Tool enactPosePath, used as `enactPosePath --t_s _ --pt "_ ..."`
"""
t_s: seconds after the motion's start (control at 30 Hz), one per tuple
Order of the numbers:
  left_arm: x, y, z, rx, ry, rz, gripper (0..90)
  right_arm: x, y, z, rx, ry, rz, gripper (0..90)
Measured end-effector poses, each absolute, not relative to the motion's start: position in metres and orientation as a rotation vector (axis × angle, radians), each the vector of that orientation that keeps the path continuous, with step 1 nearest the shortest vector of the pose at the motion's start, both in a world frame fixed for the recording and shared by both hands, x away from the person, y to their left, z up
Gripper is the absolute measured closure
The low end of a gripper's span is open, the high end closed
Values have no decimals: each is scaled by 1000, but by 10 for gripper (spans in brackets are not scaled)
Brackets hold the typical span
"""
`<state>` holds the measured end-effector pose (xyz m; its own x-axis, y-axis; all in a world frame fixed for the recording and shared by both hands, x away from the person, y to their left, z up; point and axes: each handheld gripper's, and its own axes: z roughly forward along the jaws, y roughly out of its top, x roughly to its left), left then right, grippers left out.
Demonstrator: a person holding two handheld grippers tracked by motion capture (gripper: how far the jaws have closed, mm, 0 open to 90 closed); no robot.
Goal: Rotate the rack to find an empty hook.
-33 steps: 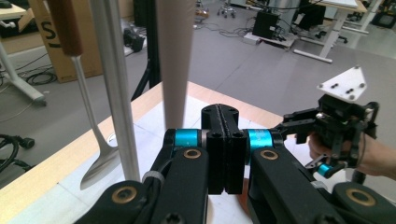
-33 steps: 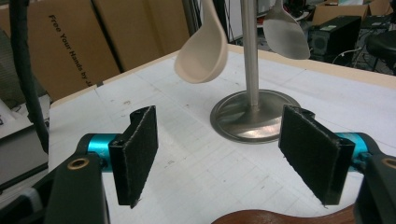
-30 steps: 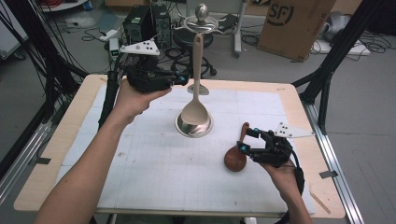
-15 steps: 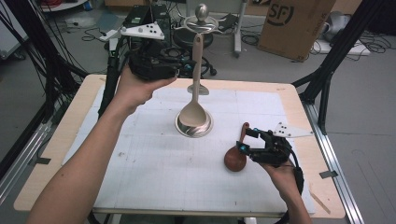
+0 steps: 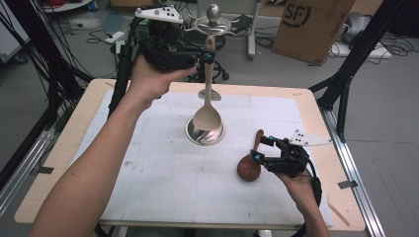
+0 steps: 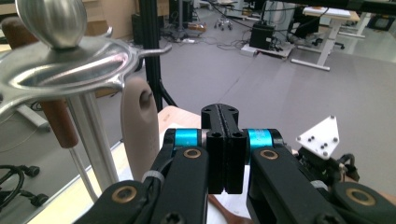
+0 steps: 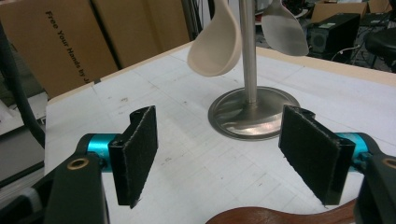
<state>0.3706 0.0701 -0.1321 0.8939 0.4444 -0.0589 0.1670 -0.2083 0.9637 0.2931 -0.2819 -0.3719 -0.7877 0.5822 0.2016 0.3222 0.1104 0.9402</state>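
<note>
A metal utensil stand (image 5: 205, 132) sits on the white gridded mat (image 5: 163, 173) near the table's middle, its round base flat on the mat and its post rising to a hook ring topped by a steel ball (image 5: 213, 11). A beige ladle (image 5: 208, 114) hangs from the ring, bowl low just above the base; in the left gripper view its handle end (image 6: 139, 126) hangs just left of the jaws, beside a brown wooden handle (image 6: 57, 119) on the same ring.

The left gripper (image 5: 201, 55) is held high at the far left of the stand, level with the upper part of the ladle's handle. Its jaws are pressed together with nothing between them, as the left gripper view shows, and they sit beside the ladle handle; whether they touch it I cannot tell.

The right gripper (image 5: 261, 149) rests low on the near right of the mat. Its jaws stand spread, pads apart, pinching nothing. A dark brown wooden spoon (image 5: 251, 163) lies on the mat right at the jaws, bowl towards the near left, handle running between the pads. In the right gripper view its dark wood (image 7: 280, 215) lies along the bottom edge.
</note>
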Motion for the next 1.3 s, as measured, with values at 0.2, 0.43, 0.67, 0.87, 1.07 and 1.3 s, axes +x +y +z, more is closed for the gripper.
enactPosePath --t_s 0.2,0.43,0.67,0.87,1.07,1.3 --pt "376 66 -127 1779 471 272 897 293 -285 -372 910 2158 1740 276" --pt "382 61 -129 1761 502 282 897 292 -289 -372 921 2153 1729 275" --pt "385 60 -131 1755 530 308 896 292 -288 -372 911 2154 1731 275" --pt "387 66 -131 1744 553 328 897 292 -289 -372 911 2153 1733 275" --pt "387 67 -132 1746 566 344 896 292 -287 -372 906 2159 1731 275" --pt "390 75 -132 1738 571 345 897 292 -288 -372 908 2153 1734 275"
